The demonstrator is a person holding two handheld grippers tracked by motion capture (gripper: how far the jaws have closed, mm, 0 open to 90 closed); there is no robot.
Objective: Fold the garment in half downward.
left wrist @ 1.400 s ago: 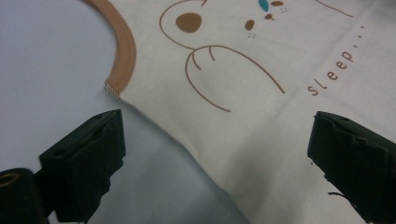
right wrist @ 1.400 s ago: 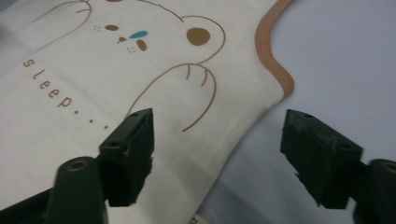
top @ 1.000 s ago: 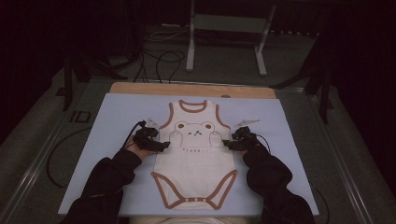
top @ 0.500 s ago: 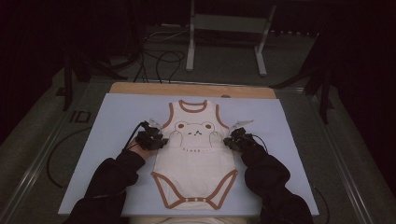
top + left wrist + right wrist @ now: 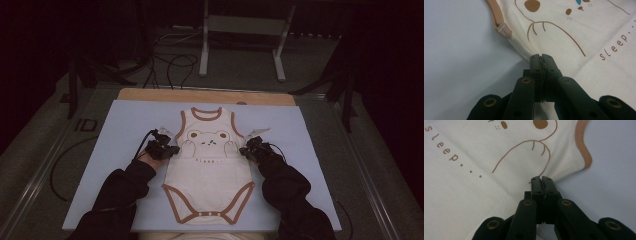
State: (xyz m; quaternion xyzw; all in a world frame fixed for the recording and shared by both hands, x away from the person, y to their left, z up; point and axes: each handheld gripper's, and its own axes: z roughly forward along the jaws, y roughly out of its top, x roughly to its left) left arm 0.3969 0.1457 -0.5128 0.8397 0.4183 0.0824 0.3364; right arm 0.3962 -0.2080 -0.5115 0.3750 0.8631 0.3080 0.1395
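The cream cotton baby bodysuit with brown trim and a bear print lies flat on the pale blue bench, snaps nearest the person. The left claw is clamped on its side seam below the armhole, and the right claw pinches the opposite edge.

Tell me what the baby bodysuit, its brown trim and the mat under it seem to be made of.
Bodysuit: soft cream knit, probably cotton; matte, with a fine weave and a ribbed side seam. Brown trim: stretchy-looking fabric binding, folded over the edge. Mat: smooth, matte pale blue sheet, perhaps foam or plastic; I cannot tell which.
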